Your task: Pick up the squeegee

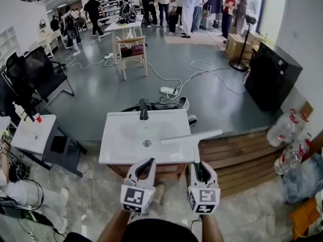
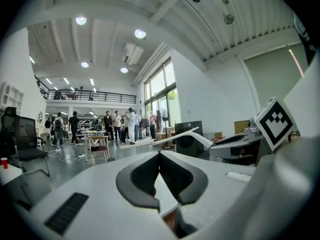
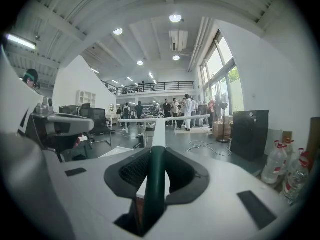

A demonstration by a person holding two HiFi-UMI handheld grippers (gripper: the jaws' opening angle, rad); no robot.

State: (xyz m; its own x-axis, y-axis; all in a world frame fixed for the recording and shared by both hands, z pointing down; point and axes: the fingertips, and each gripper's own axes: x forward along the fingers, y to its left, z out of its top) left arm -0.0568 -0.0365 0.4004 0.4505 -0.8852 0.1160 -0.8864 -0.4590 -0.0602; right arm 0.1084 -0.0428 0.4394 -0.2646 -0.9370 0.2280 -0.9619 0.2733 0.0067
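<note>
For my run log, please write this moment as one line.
right claw: shut on squeegee | left claw: shut, empty | squeegee: over sink

Ceiling lamps [image 2: 140, 33] and tall windows [image 2: 160, 91] are lighting the hall brightly, while fisheye lenses are bending and darkening both gripper views' edges.

Your right gripper [image 3: 158, 156] showed a matt, pale plastic shell; the squeegee [image 3: 155, 184] had a smooth, dark green handle. The sink [image 1: 121, 135] looked glossy white, the step [image 1: 237, 158] beside it bare slatted wood.
</note>
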